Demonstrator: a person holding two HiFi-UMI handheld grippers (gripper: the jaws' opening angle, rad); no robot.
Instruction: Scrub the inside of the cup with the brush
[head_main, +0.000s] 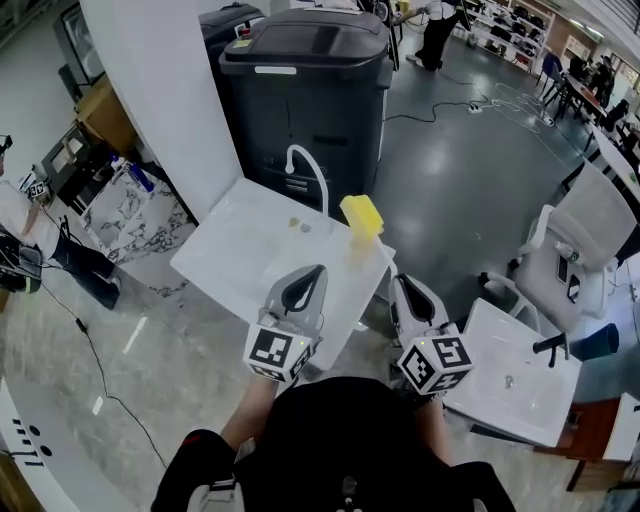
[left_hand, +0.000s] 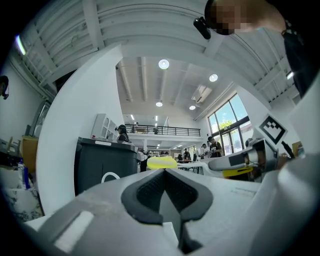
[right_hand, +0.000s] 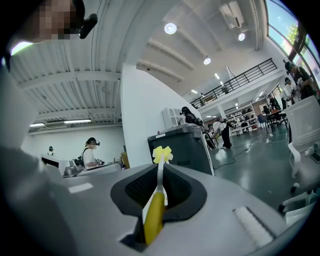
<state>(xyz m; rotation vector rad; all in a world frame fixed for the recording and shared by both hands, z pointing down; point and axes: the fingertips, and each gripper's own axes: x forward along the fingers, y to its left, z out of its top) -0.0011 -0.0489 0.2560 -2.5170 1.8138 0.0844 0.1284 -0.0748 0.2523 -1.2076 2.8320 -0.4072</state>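
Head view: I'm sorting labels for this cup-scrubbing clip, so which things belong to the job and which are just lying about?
Job: brush, clamped in the right gripper; left gripper, shut and empty; white sink with its tap. No cup can be made out.
Lying about: dark bin; white chair; second white basin.

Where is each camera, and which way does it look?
Head view: on the person's head, facing steeply down at the white sink; left gripper, right gripper and torso show.
Left gripper view: on the left gripper, facing level along its shut, empty jaws; right gripper shows beside.
Right gripper view: on the right gripper, facing along jaws shut on the yellow brush.
Shared: all three see the dark bin.
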